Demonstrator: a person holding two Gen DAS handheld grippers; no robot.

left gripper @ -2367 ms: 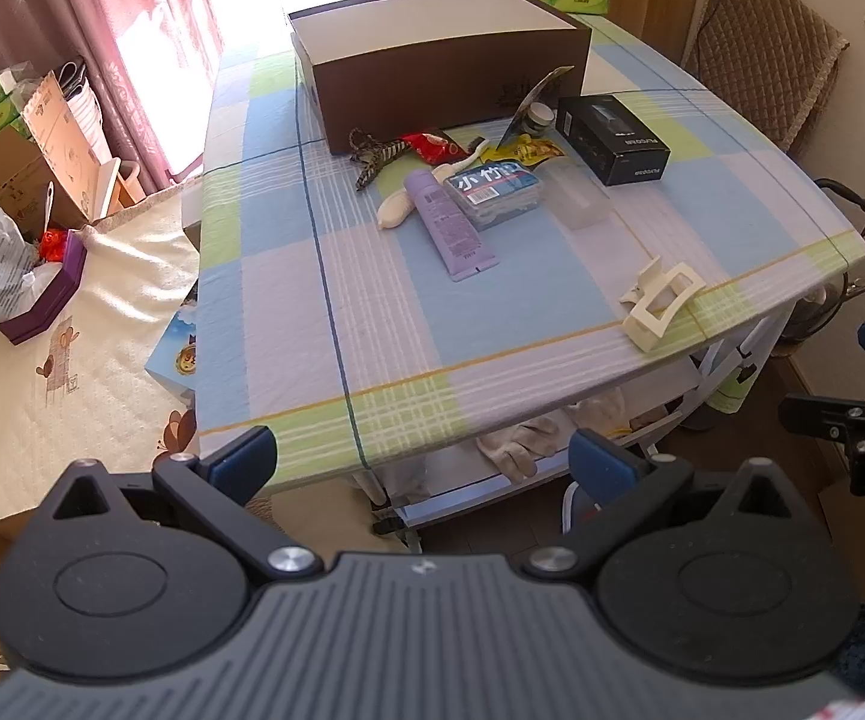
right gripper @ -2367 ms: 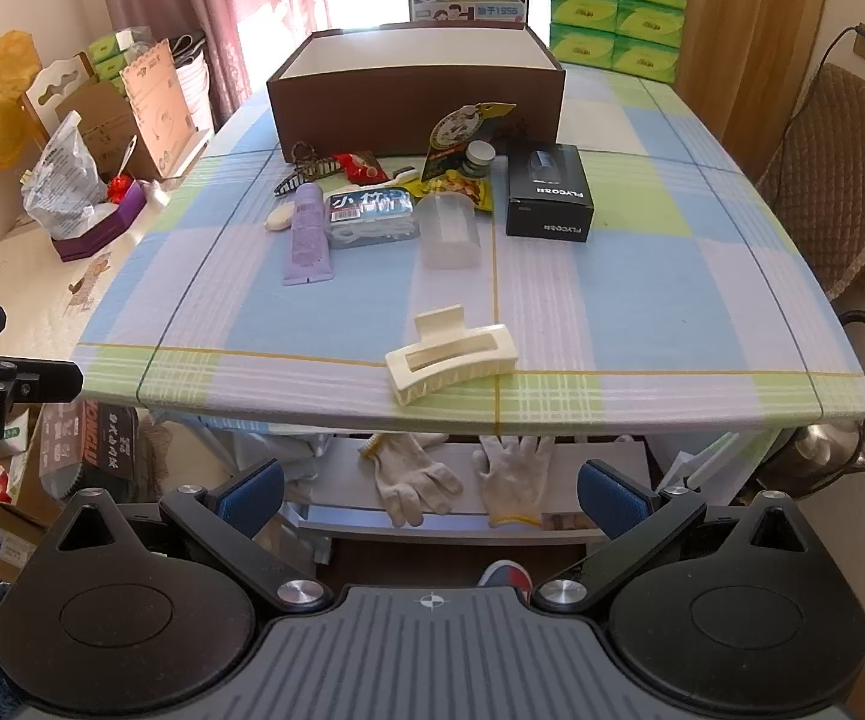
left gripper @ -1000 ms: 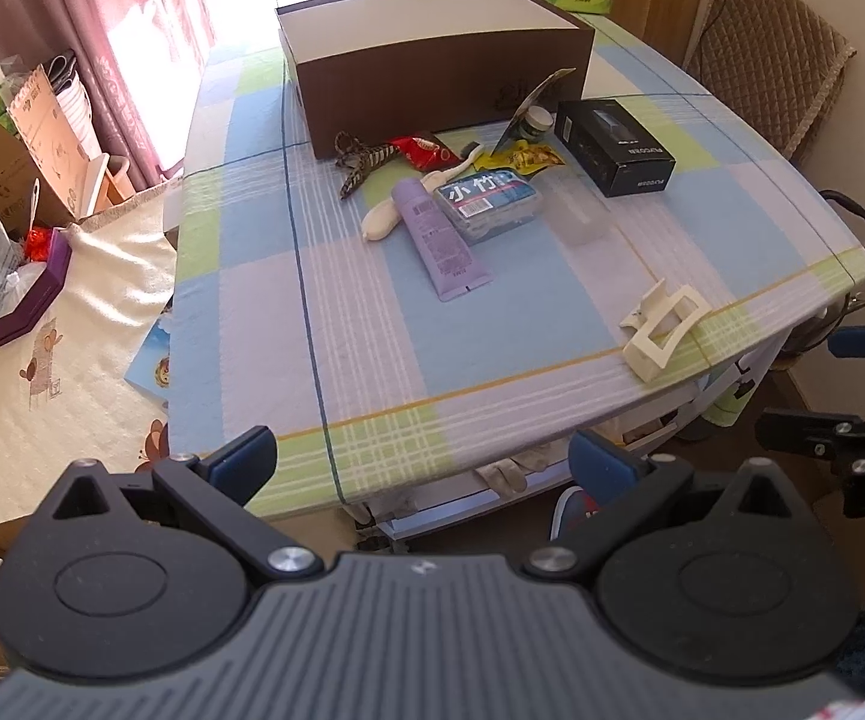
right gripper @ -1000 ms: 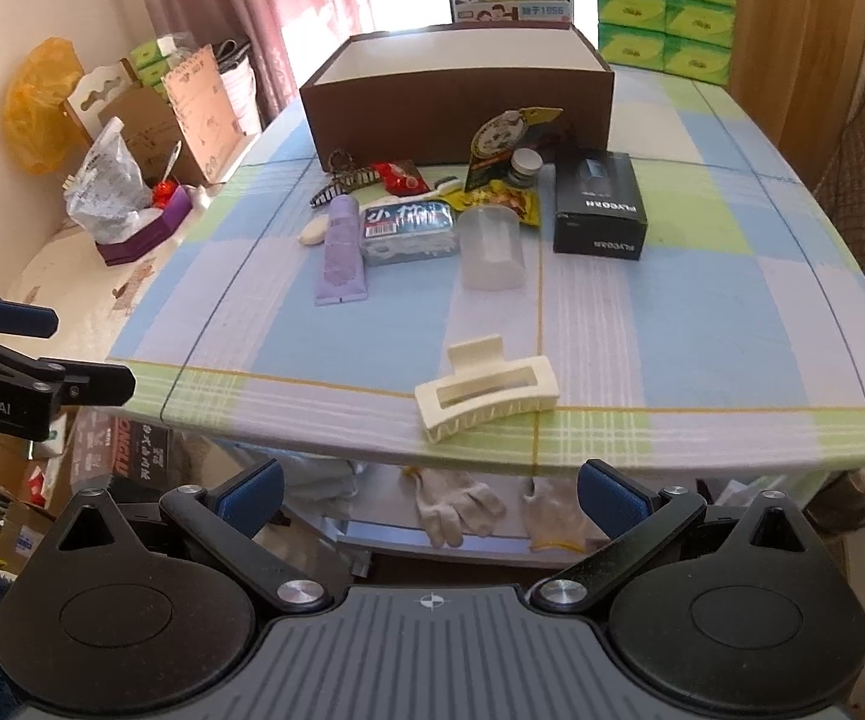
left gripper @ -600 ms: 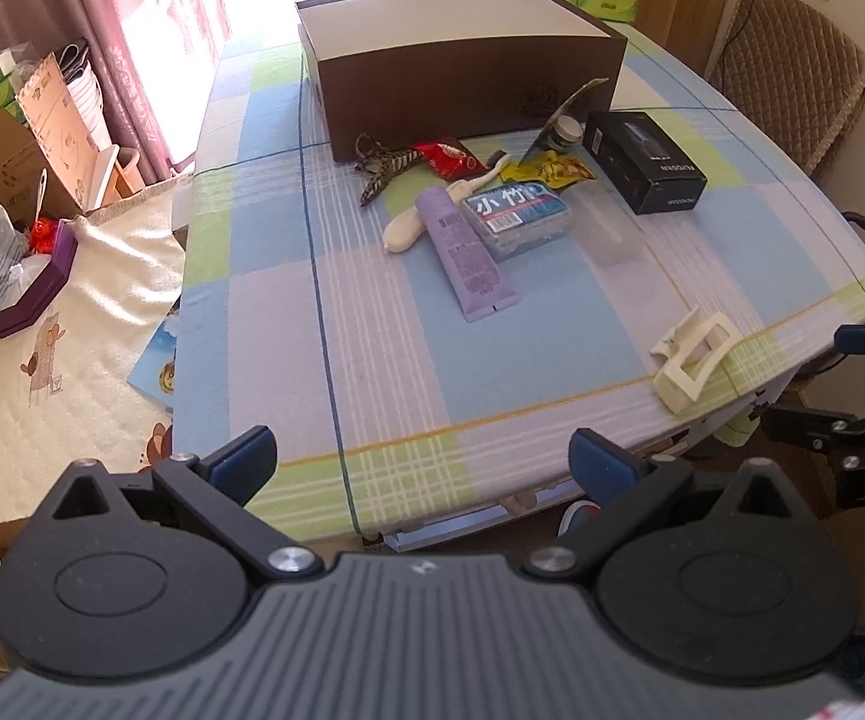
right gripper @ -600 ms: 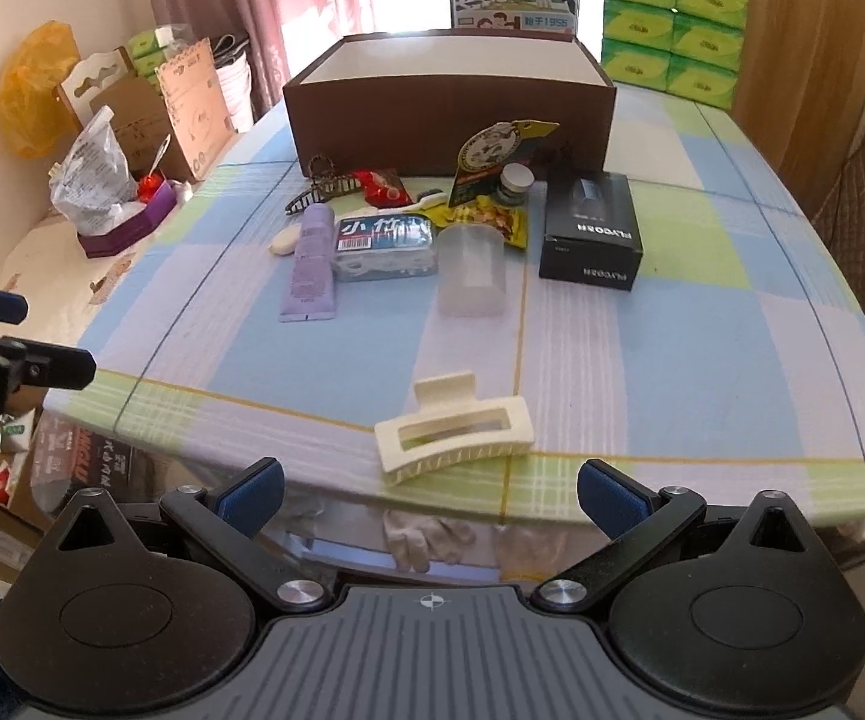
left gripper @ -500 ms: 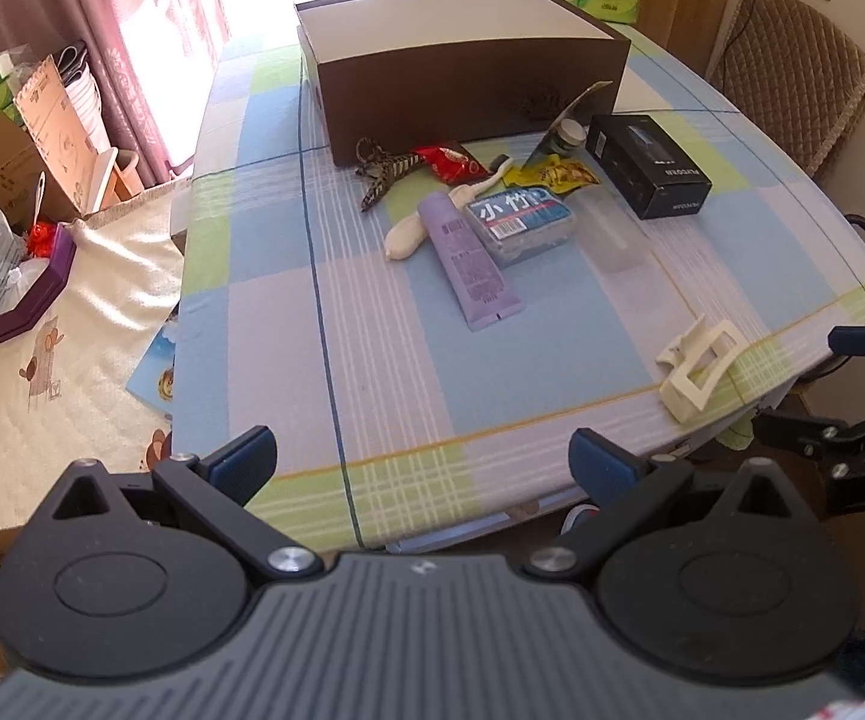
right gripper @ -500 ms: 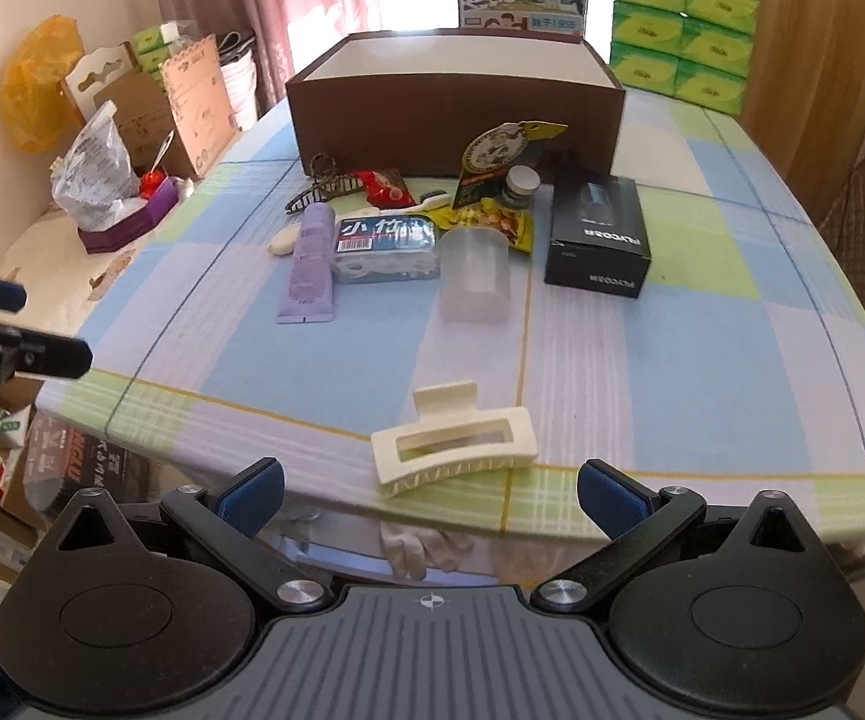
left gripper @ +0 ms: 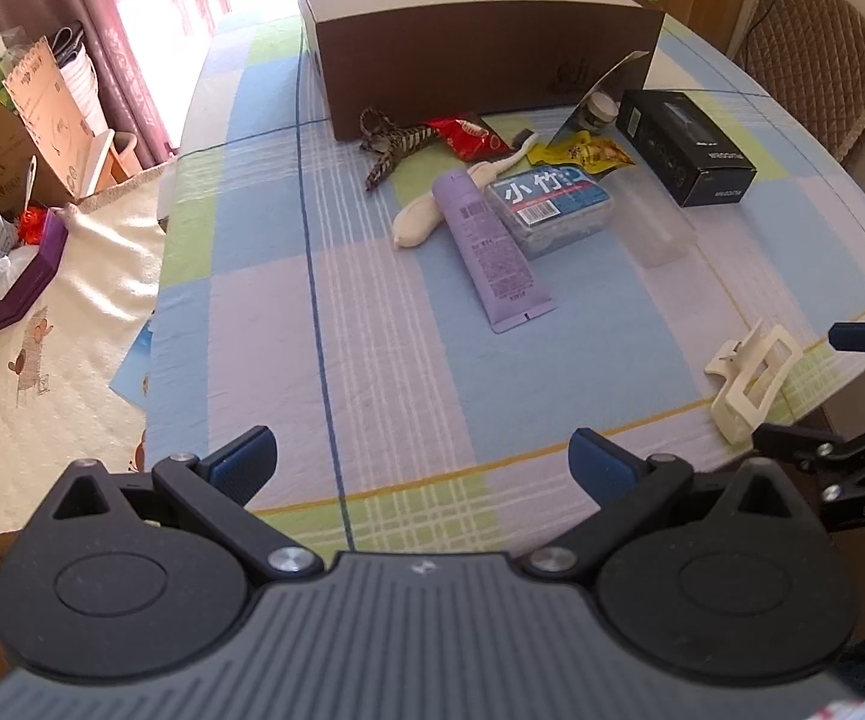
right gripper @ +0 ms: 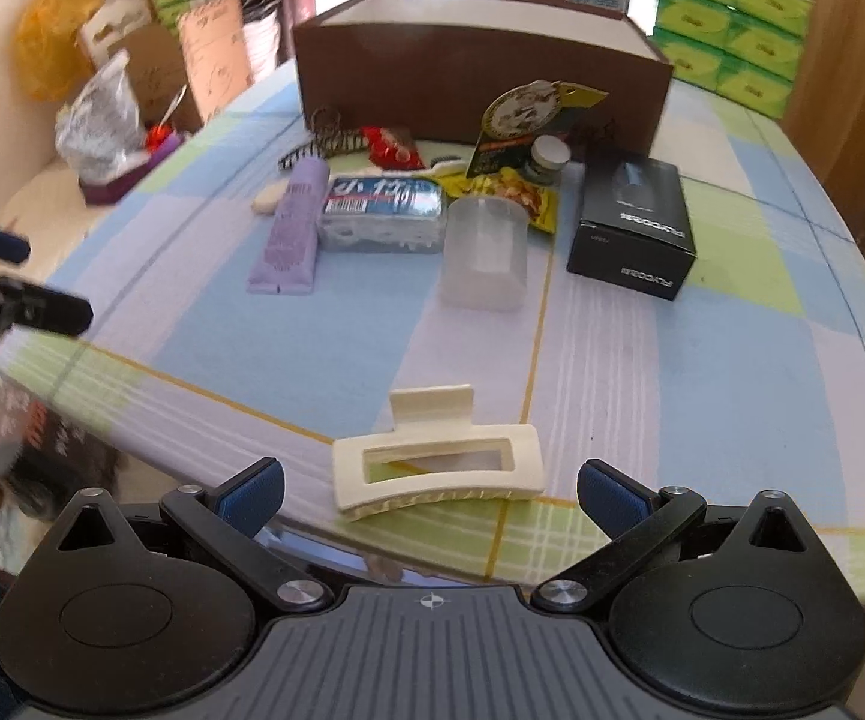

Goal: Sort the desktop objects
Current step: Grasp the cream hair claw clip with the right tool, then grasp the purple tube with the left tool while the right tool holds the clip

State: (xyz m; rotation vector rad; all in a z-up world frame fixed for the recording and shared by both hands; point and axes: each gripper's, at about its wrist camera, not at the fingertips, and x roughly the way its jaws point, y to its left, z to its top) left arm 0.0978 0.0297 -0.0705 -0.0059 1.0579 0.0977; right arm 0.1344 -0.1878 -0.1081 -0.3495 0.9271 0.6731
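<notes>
A cream hair claw clip [right gripper: 438, 468] lies near the table's front edge, just ahead of my open, empty right gripper [right gripper: 429, 495]; it also shows in the left wrist view [left gripper: 753, 381]. Farther back lie a purple tube [left gripper: 492, 249], a blue floss box [left gripper: 546, 207], a clear plastic container [right gripper: 483, 249] and a black box [right gripper: 633, 228]. An open brown cardboard box [right gripper: 474, 81] stands behind them. My left gripper [left gripper: 420, 462] is open and empty over the front left of the checked tablecloth [left gripper: 384, 312].
A striped hair clip [left gripper: 390, 147], a red snack packet [left gripper: 468, 135], a yellow packet [right gripper: 510, 192] and a small jar [right gripper: 549, 159] lie by the brown box. Green tissue packs [right gripper: 738, 54] stand at back right. A chair [left gripper: 816, 60] stands right of the table.
Both grippers have moved forward and closer to the table. The cream claw clip now lies right in front of the right gripper's fingers. Both stay open.
</notes>
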